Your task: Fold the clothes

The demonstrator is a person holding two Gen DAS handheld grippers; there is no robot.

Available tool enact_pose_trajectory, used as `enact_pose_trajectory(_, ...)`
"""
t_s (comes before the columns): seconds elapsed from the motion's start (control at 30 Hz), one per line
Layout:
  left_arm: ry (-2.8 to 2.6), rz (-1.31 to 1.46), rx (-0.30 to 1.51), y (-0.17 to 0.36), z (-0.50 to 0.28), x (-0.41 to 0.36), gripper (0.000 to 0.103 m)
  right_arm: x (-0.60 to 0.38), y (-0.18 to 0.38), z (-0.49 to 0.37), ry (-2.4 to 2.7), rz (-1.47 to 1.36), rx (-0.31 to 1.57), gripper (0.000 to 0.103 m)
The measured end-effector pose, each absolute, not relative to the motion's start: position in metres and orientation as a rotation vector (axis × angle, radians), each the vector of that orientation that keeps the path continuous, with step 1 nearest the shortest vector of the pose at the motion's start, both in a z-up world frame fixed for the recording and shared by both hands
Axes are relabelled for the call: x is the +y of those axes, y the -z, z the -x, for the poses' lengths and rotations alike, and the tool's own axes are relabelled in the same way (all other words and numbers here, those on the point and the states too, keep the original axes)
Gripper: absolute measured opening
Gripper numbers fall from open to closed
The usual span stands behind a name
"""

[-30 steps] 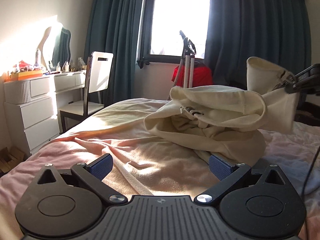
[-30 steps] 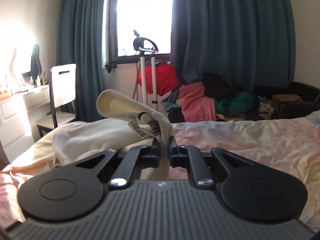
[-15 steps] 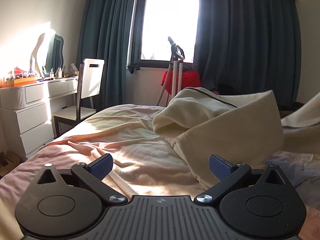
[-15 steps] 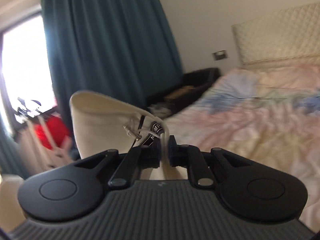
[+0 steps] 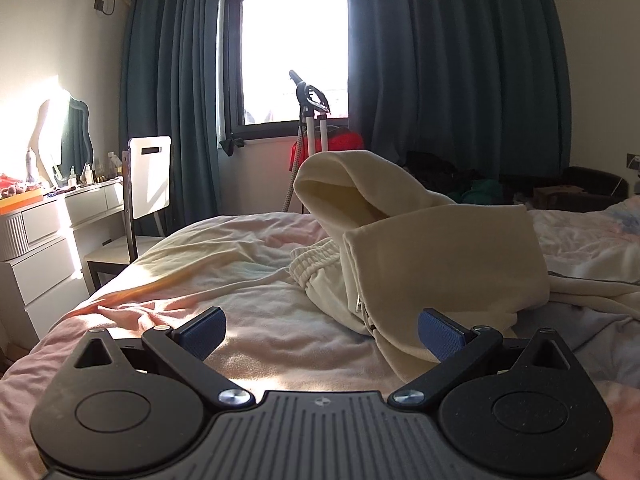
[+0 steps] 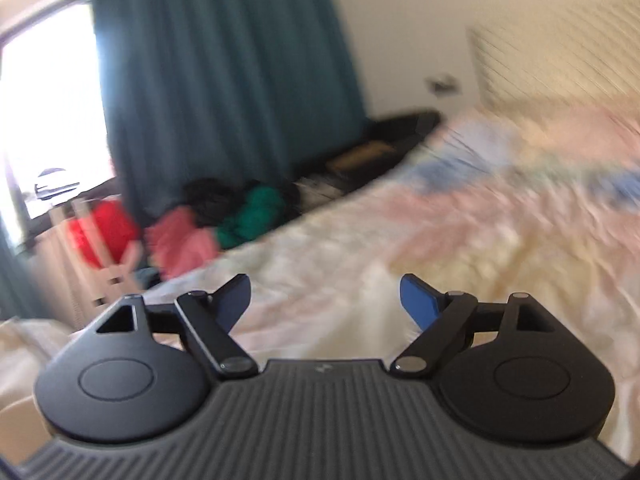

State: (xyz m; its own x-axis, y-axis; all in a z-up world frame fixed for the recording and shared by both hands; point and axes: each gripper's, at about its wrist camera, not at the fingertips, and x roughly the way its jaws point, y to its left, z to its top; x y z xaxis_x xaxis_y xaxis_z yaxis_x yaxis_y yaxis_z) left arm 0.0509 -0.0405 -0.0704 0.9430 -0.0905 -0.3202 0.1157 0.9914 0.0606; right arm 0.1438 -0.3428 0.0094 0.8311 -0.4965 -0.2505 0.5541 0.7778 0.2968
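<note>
My left gripper (image 5: 322, 330): spread wide, gripping nothing.
My right gripper (image 6: 325, 298): jaws opening, nothing between them.
Cream hoodie (image 5: 420, 240): heaped on the bed (image 5: 208, 280), just ahead of my left gripper.

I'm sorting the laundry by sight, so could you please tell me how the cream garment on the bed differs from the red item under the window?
The cream garment is pale; the red item is bright. The cream garment lies crumpled on the bed, close to the camera, with an elastic band and zipper showing; the red item sits beyond the bed under the window, mostly hidden, so its details cannot be told. Both look like soft fabric, and neither is folded.
</note>
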Motion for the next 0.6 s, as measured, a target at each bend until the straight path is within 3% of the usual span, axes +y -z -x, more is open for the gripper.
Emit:
enact_pose_trajectory(0.23,0.048,0.053,0.322,0.056,-0.047,-0.006,0.103,-0.208,0.007,-0.180,-0.094,-0.263,0.344,0.082)
enact_pose_trajectory(0.5,-0.036,0.159,0.315,0.050,-0.050,0.038,0.103,-0.111,0.068,-0.211,-0.258,-0.118,0.600,0.079)
enact_pose_trajectory(0.53,-0.039,0.166,0.321,0.051,-0.053,0.040,0.103,-0.106,0.073,-0.212,-0.255,-0.086,0.620,0.068)
enact_pose_trajectory(0.6,-0.030,0.190,0.337,0.053,-0.055,0.045,0.103,-0.099,0.076,-0.211,-0.215,0.009,0.631,0.032)
